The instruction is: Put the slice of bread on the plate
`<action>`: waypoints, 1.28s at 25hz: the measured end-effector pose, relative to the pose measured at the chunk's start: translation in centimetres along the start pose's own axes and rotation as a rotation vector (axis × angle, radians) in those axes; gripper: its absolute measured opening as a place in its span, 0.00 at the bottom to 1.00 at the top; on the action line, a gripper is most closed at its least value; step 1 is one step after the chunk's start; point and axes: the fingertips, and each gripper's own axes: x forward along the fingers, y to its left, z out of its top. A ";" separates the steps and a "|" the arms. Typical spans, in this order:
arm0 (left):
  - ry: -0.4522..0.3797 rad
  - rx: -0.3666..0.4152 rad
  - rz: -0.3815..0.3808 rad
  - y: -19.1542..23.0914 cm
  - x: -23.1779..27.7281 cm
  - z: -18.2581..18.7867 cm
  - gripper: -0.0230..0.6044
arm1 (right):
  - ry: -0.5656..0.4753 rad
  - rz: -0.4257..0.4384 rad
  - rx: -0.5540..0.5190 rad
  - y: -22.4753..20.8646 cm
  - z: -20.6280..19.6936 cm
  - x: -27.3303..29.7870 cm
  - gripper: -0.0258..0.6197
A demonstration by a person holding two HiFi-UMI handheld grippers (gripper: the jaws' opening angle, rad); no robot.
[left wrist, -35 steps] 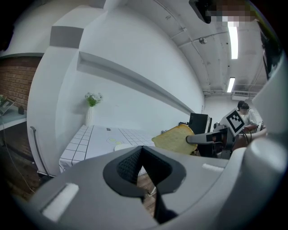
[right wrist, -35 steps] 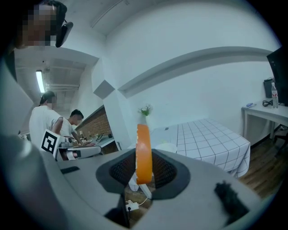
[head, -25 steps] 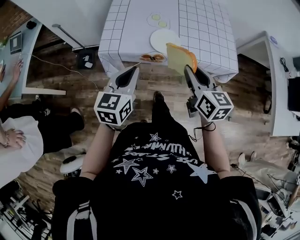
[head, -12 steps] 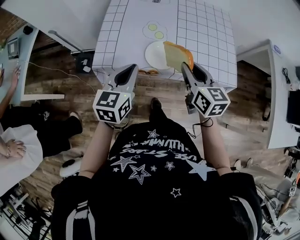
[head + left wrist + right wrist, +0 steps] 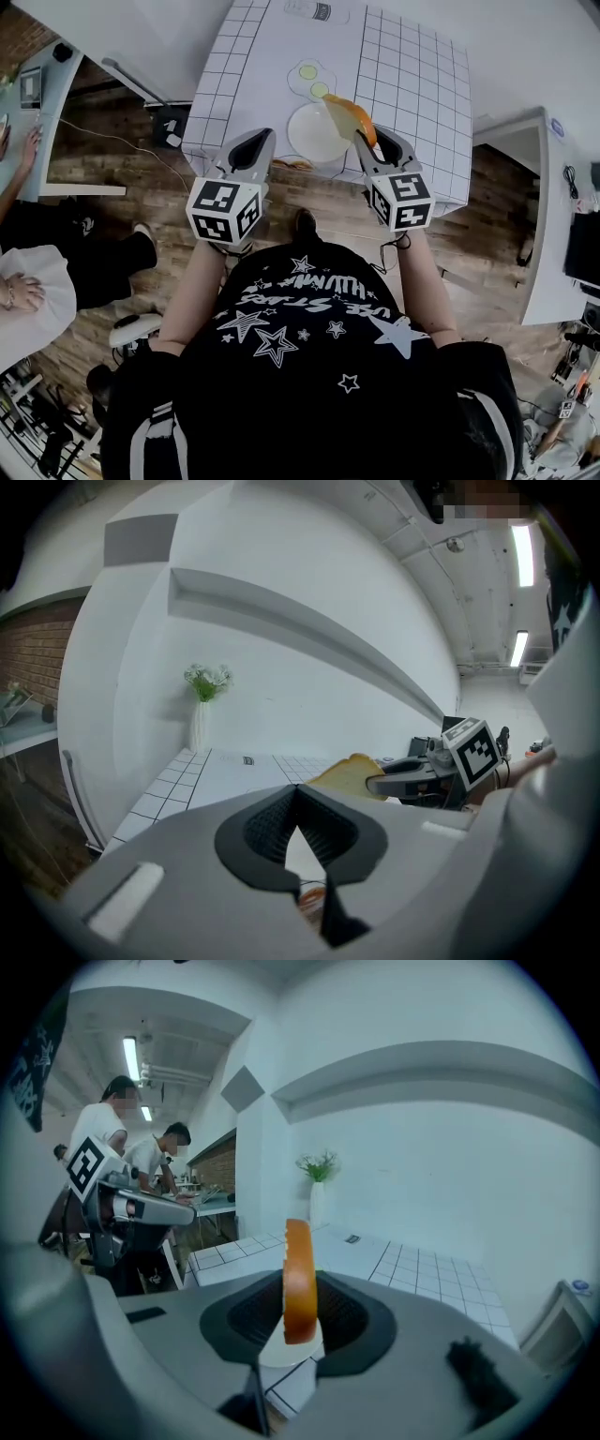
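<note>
So at this point the right gripper (image 5: pixel 367 145) was clamped on the slice of bread (image 5: pixel 352 117), pinching it by its lower edge. In the right gripper view the slice stood nearly on edge between the pads, crust towards the camera. From the head view it hung in the air over the right rim of the white plate (image 5: pixel 305 136), not touching it as far as I could tell. The left gripper (image 5: pixel 258 141) sat off to the plate's left, jaws together at the tips and nothing in them.

My take on doing the set-down well:

- Get the slice over the middle of the plate before going down. It was only at the rim, so letting go there would probably have left it hanging off the side or sliding onto the checked table (image 5: pixel 412 84).
- Roll the wrist so the flat face looks down. Dropped on edge, it would likely flop whichever way it felt like.
- Go low and open up only once the bread was resting on the plate, or just above it.
- Mind the two fried-egg-looking things (image 5: pixel 307 70) just behind the plate. No need to overshoot into them.
- The left gripper looked fine where it was. I'd keep it out of the way.
</note>
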 end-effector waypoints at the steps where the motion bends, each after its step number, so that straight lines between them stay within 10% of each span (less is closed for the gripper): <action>1: 0.000 -0.001 0.004 0.1 0.2 0.0 0.05 | 0.003 0.001 -0.023 -0.1 0.1 0.3 0.19; 10: -0.001 -0.003 0.055 0.9 1.1 0.5 0.05 | 0.025 0.041 -0.161 -0.4 0.4 3.1 0.19; 32: 0.027 -0.036 0.115 1.7 0.0 -1.0 0.05 | 0.197 0.231 -0.903 7.4 -6.4 5.9 0.20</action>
